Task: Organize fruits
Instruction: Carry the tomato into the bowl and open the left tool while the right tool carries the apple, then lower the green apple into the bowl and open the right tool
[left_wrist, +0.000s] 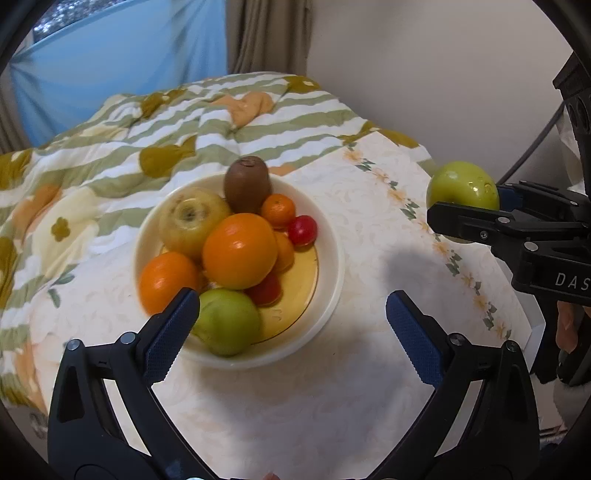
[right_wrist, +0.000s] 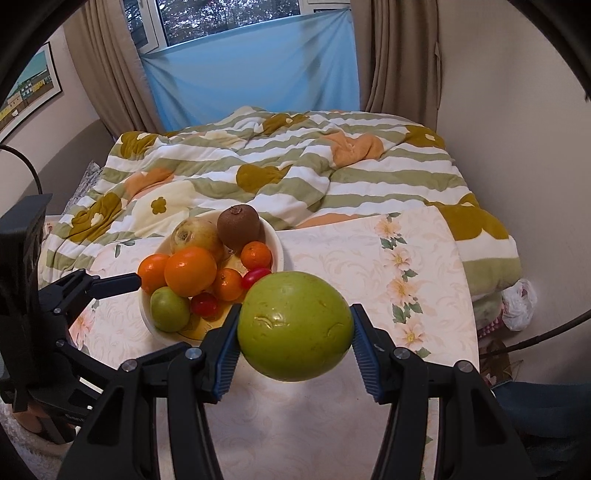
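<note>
Right gripper (right_wrist: 294, 338) is clamped on a green apple (right_wrist: 294, 325); left gripper (left_wrist: 291, 317) is held apart. Oranges, a kiwi (left_wrist: 247, 184) and cherry tomatoes are piled in the white bowl (left_wrist: 334, 258).

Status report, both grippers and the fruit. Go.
Left gripper open, empty, over bowl. Right gripper shut on green apple, off the table. Path clear.

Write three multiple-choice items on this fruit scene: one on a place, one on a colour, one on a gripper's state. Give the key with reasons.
1. Where does the kiwi sit?
A. at the bowl's far edge
B. on the blanket
C. in the left gripper

2. What colour is the apple held by the right gripper?
A. red
B. green
C. orange

3. How is the left gripper?
A. shut on an orange
B. shut on the bowl's rim
C. open

Key: 1 A, it tops the far side of the bowl. 2 B, its skin is green. 3 C, nothing lies between its spread fingers.
</note>
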